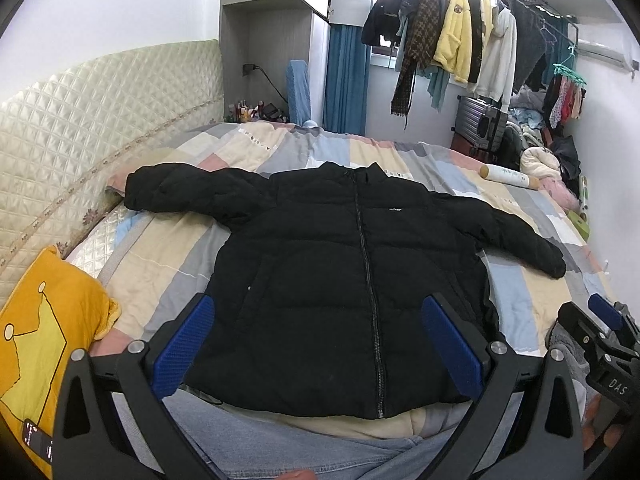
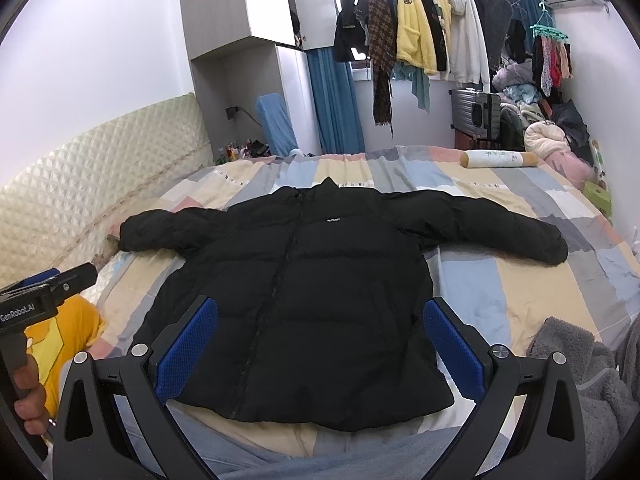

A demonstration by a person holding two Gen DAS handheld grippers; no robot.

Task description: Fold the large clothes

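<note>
Both handheld rigs are matte black plastic with textured blue rubber finger pads (image 1: 186,344), silver round screws at the pivots, white "DAS" lettering on the right gripper (image 1: 612,344), "GenRobot.AI" on the left gripper (image 2: 44,292), and the person's wearing light blue jeans (image 1: 280,448).

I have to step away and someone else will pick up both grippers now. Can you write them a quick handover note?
Left hand-held gripper: open, holding nothing, above the hem.
Right hand-held gripper: open, holding nothing, alongside it.
Black puffer jacket: lies flat, front up and zipped, on the patchwork bedspread, both sleeves spread outward, collar away from you.
Done: jacket laid out.
Left: all folds; probably start with a sleeve.
</note>
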